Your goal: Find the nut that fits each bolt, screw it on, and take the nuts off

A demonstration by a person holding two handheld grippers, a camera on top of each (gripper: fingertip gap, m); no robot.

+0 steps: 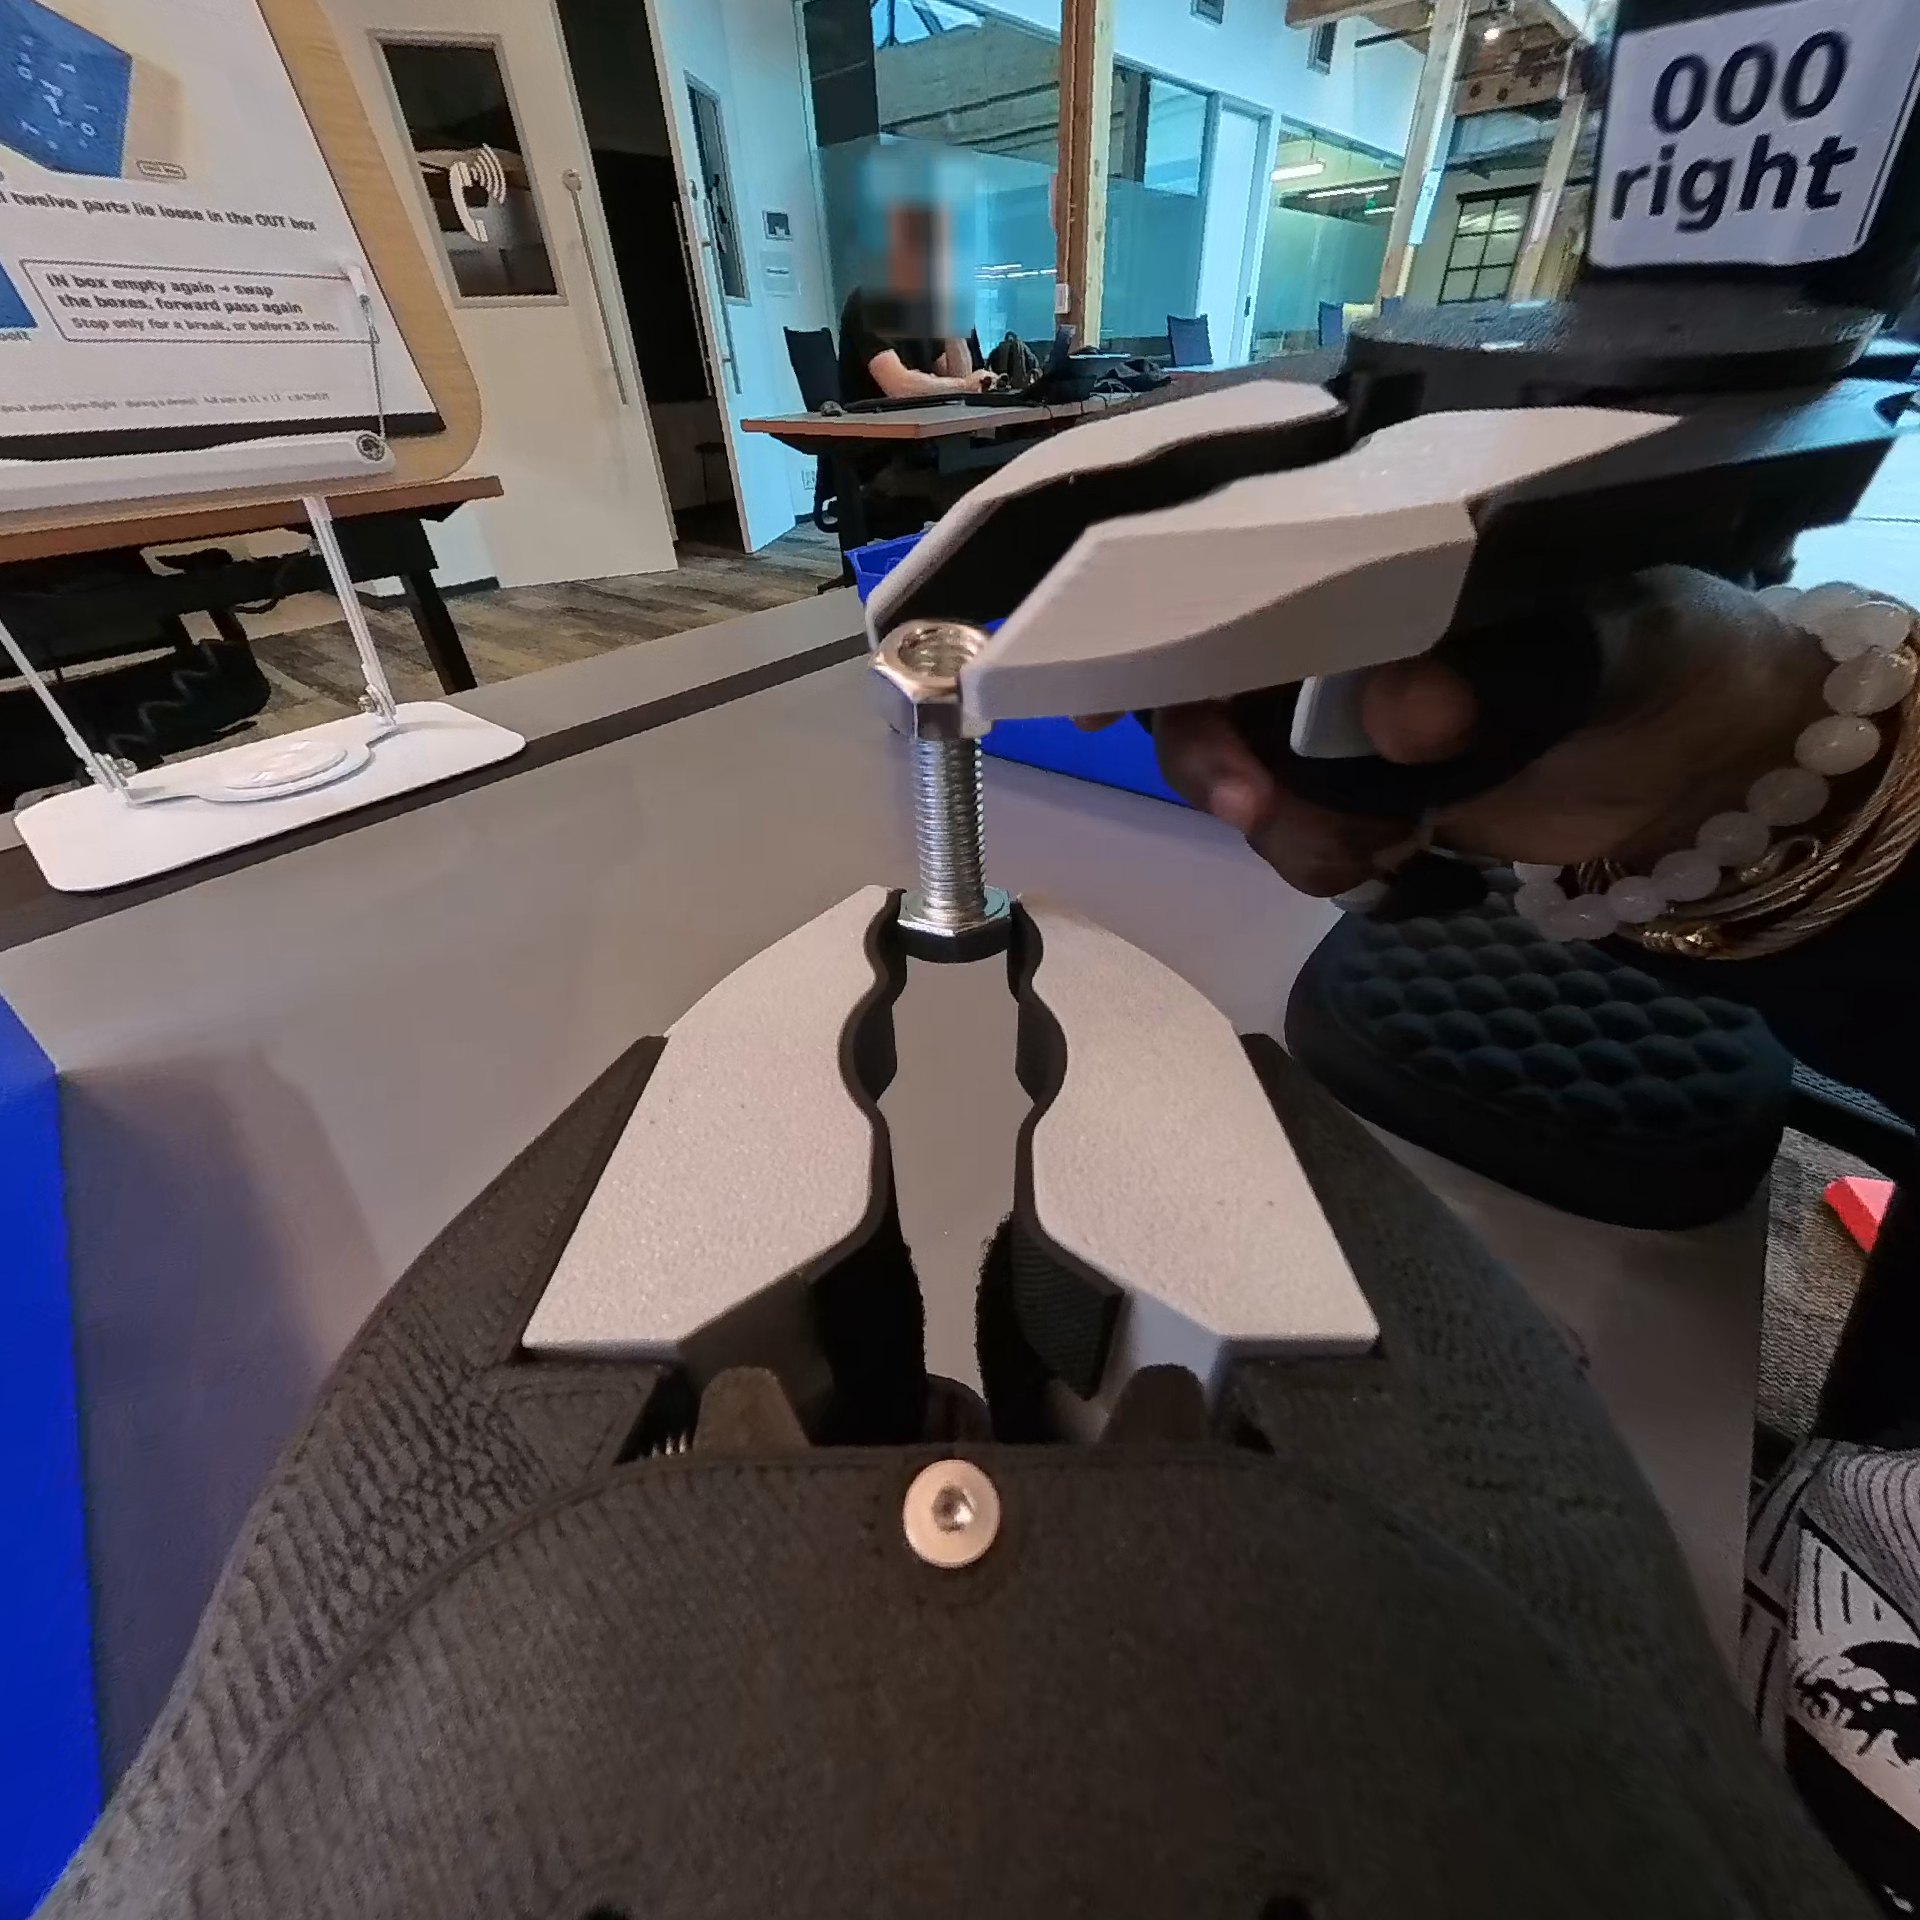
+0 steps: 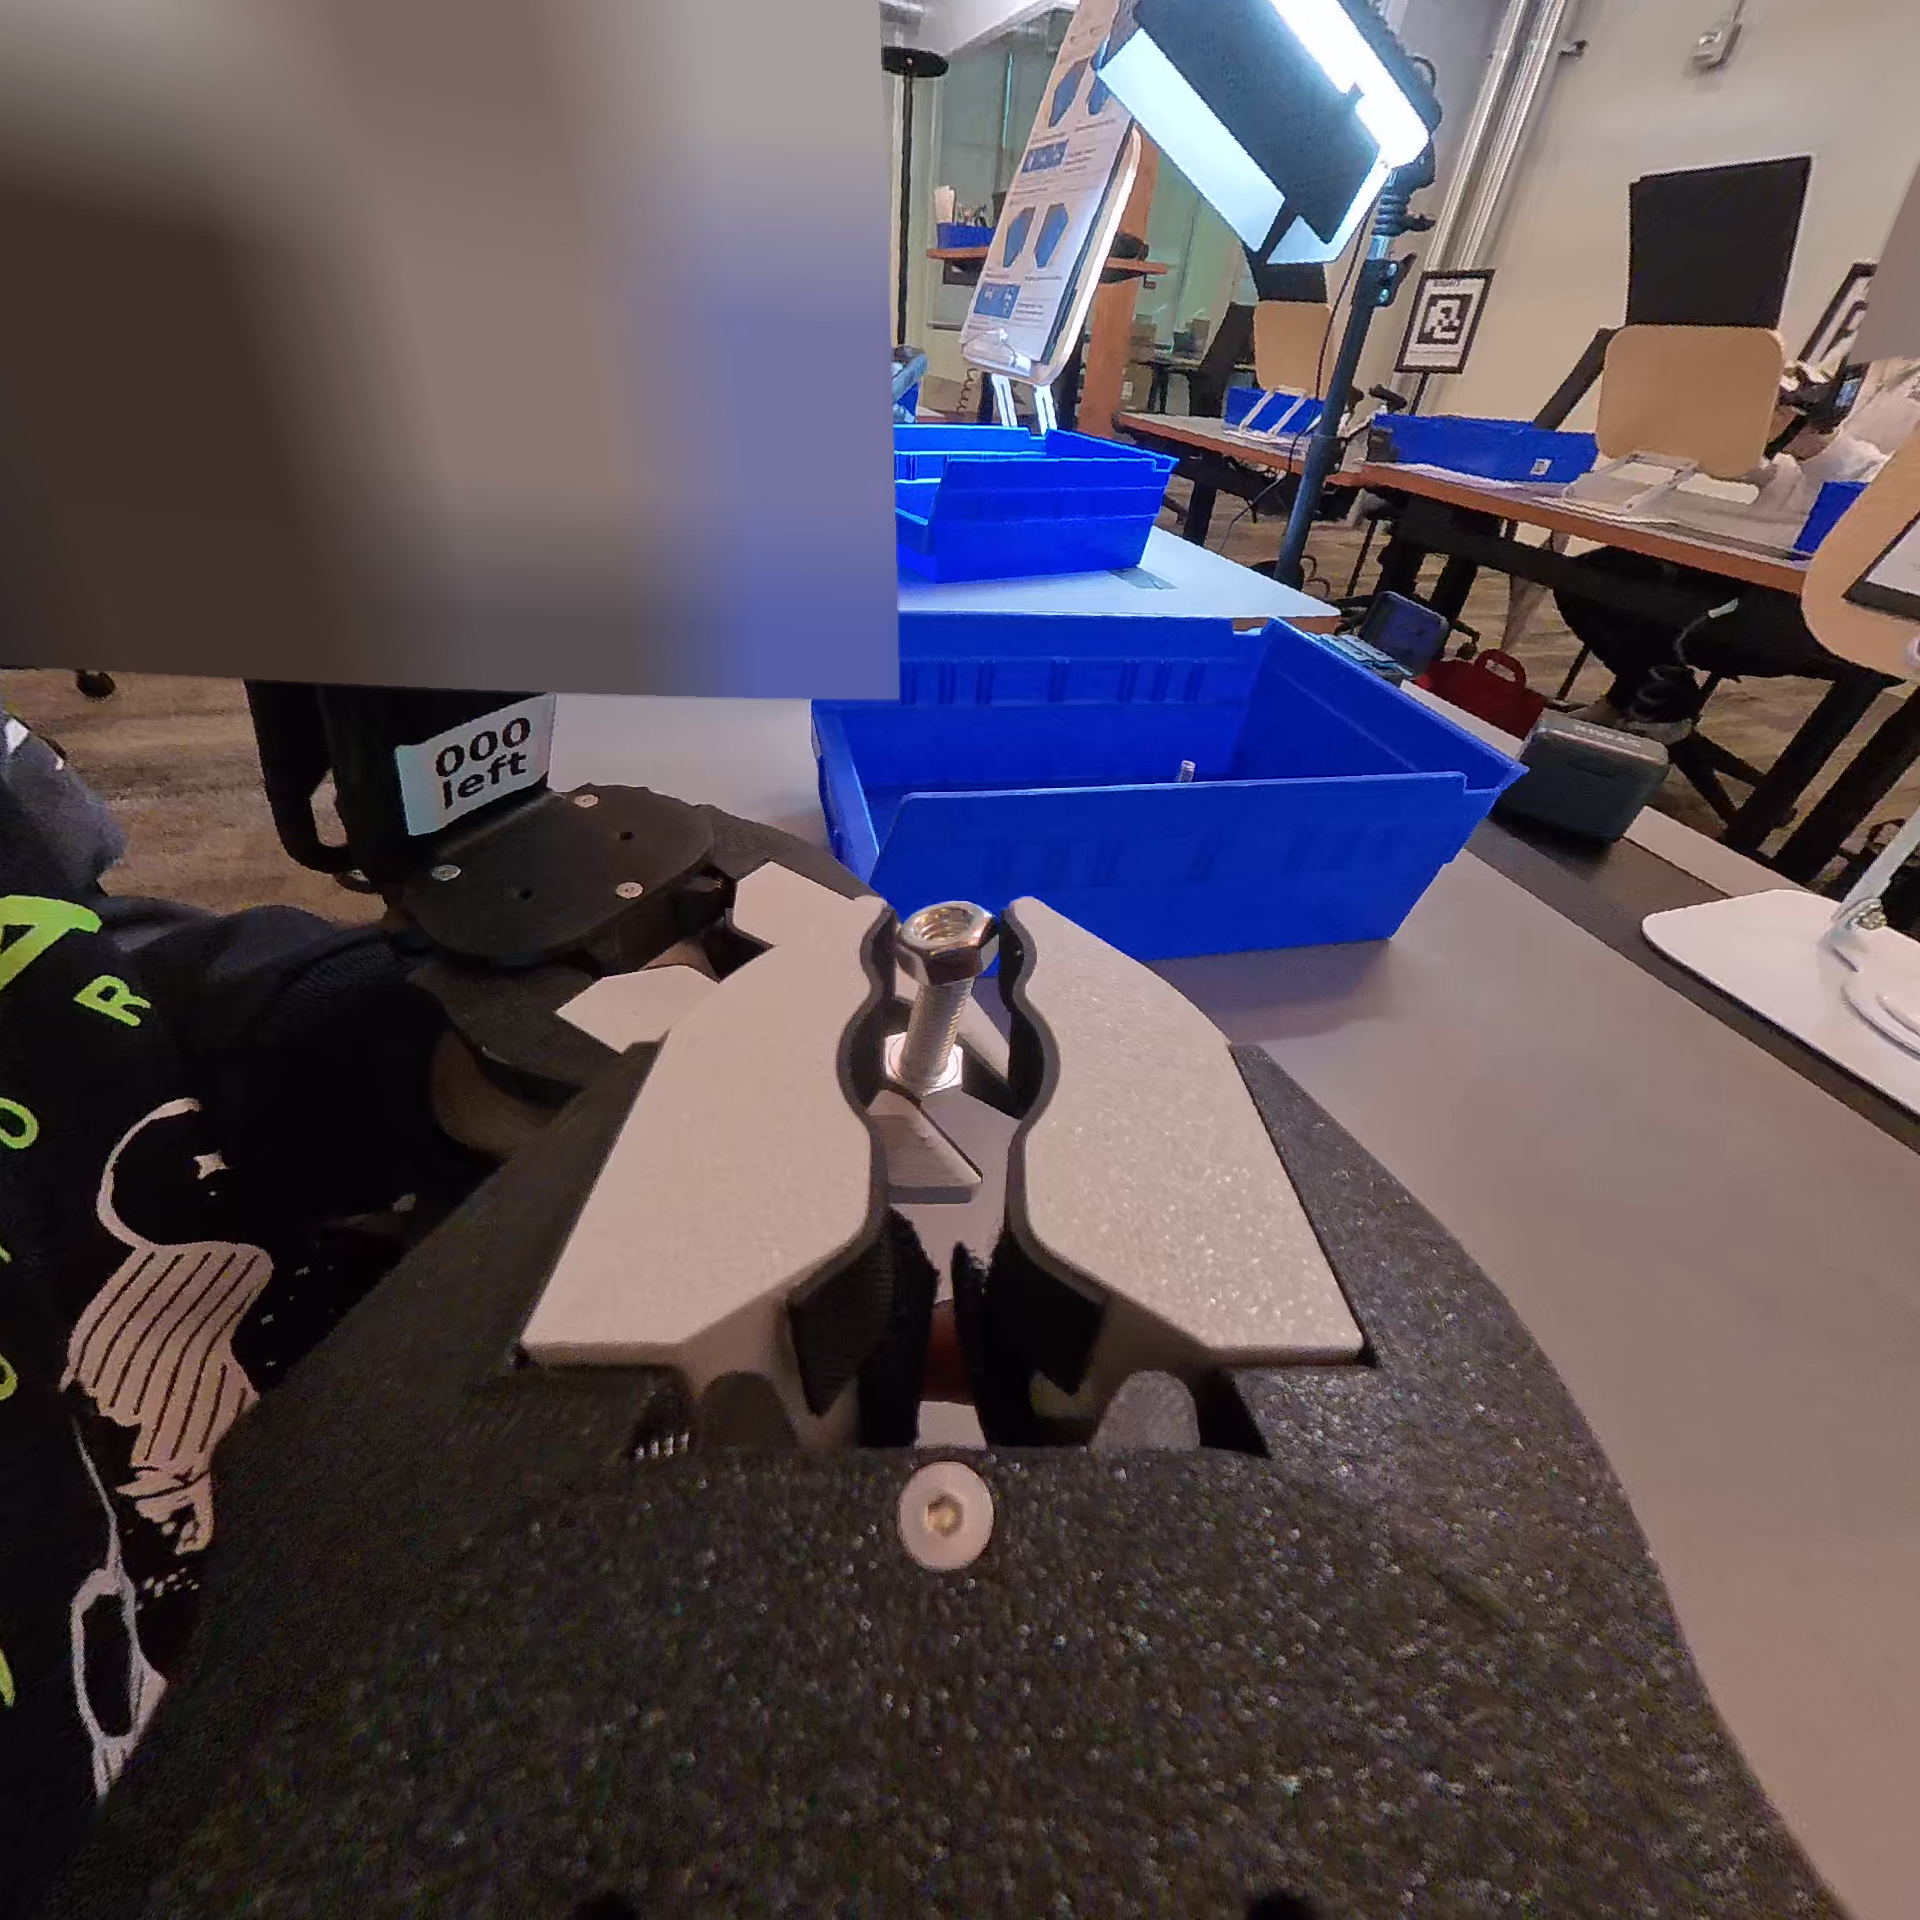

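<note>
Bolt (image 1: 943, 821) stands upright over the table (image 1: 520, 987), head down between my left claw's (image 1: 951, 920) tips. Nut (image 1: 928, 665) sits on its top end, between my right claw's (image 2: 948, 940) tips. In the right wrist view, an open bin (image 2: 1164, 831) lies on the table just behind the bolt, more bins (image 2: 1029, 499) farther back. Stand base (image 1: 260, 774) far left of the bolt.

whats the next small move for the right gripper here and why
Probably twist the silver hex nut. The right gripper pinches it at the tip of the upright threaded steel bolt, whose head the left gripper clamps; bare thread shows below the nut.
</note>
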